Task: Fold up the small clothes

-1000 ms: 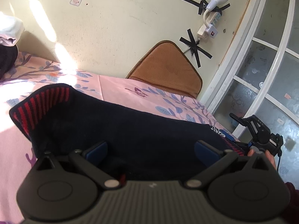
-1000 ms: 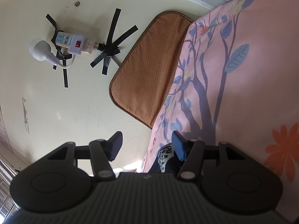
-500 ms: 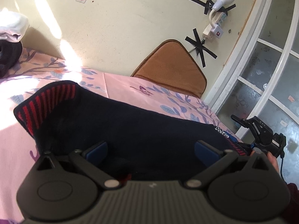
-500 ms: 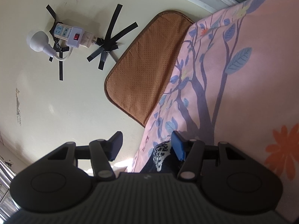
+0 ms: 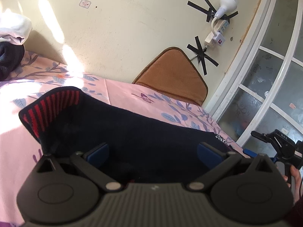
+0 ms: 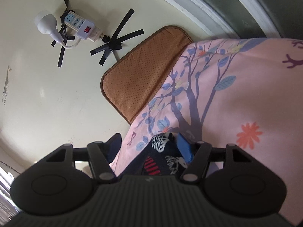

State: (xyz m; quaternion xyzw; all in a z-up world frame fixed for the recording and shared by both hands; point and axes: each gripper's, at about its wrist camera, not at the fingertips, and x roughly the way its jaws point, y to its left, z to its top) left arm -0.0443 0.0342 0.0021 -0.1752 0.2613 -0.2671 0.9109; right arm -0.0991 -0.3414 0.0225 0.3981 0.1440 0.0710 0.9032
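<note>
- The left gripper (image 5: 153, 152) is held low over the bed (image 5: 130, 96), pointing toward the wall (image 5: 117, 30); its jaws are spread wide, released, with the blue pads (image 5: 97, 154) far apart.
- The dark garment (image 5: 132, 132) lies on the bed under and ahead of those jaws, and cloth fills the whole gap between them; whether the pads touch it cannot be told.
- Left of the left jaw the garment's red-striped cuff (image 5: 51, 106) stands up in a raised fold, with sunlit pink sheet beyond it.
- Ahead of the jaws, bare floral sheet runs to the wall, where a brown cushion (image 5: 174, 75) leans.
- Right of the right jaw the bed edge drops away near the window frame (image 5: 251, 60); the right gripper (image 5: 246, 152) shows there with the person's hand (image 5: 294, 176) on its handle.
- In the right wrist view, the right gripper (image 6: 149, 145) sits at the bed edge with its jaws parted; its right pad (image 6: 184, 148) lies against the garment's patterned end (image 6: 162, 151), while its left pad (image 6: 115, 144) hangs off the bed, clear of the cloth.
- That end, black and white with a red-striped patch, lies between the jaws close to the right one.
- Right of those jaws the sheet spreads wide; left of them is only wall, with a power strip (image 6: 81, 25) taped up.
</note>
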